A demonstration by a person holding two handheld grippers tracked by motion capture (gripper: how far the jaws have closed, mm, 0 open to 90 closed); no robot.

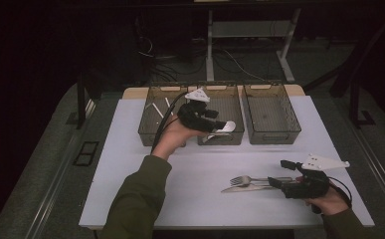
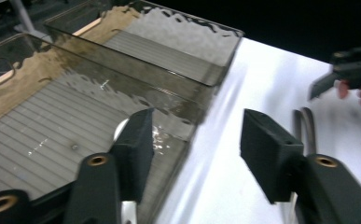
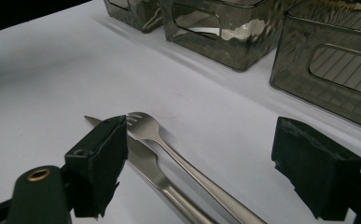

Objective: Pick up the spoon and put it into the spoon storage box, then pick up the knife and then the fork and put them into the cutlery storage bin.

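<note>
Table (image 1: 130, 164), white, carries three smoky plastic bins (image 1: 272, 130) along its far edge. Left gripper (image 1: 222, 125) hovers above middle bin, jaws spread, nothing between them. Right gripper (image 1: 278, 182) rests low, jaws apart around fork (image 1: 247, 179) and knife (image 1: 240, 188), lying side by side.

The table (image 1: 130, 164) was white. Three bins (image 1: 272, 114) were smoky translucent grey-brown with ribbed floors. The fork (image 3: 169, 144) and knife (image 3: 145, 165) were shiny silver. The grippers' (image 1: 287, 173) jaws were black with brass-coloured rivets, the top plates pale grey. The sleeves (image 1: 140, 194) were olive green.
</note>
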